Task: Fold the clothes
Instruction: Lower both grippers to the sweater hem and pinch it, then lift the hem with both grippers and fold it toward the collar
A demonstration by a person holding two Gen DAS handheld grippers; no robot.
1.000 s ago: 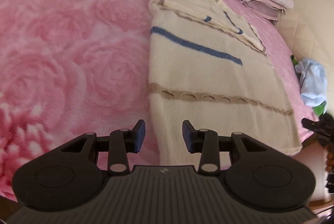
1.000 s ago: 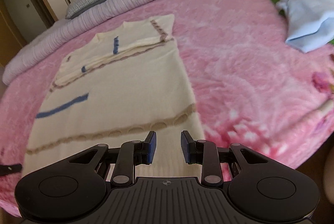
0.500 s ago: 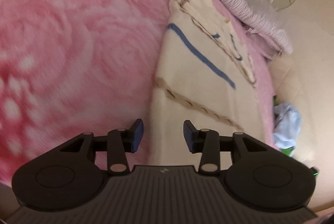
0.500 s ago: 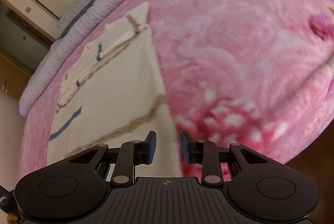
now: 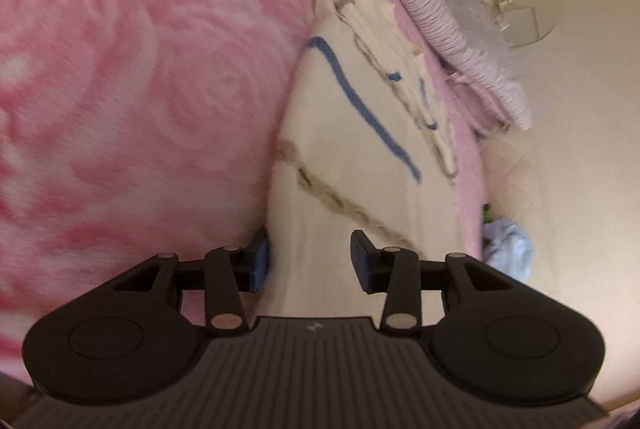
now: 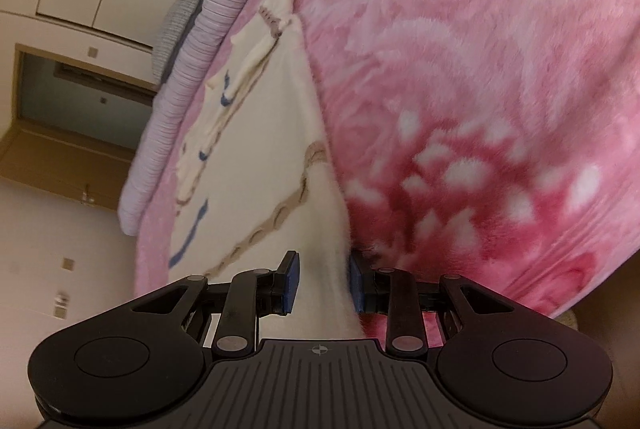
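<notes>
Both claws dropped to sweater hem.

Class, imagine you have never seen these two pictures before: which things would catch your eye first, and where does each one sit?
First comes the pink rose-patterned blanket filling most of both views. On it lies the cream sweater, with its blue stripe and tan braided band, running from the grippers up toward the lilac bedding. Low in each view, the open left gripper and right gripper each straddle a near corner of its hem.
</notes>
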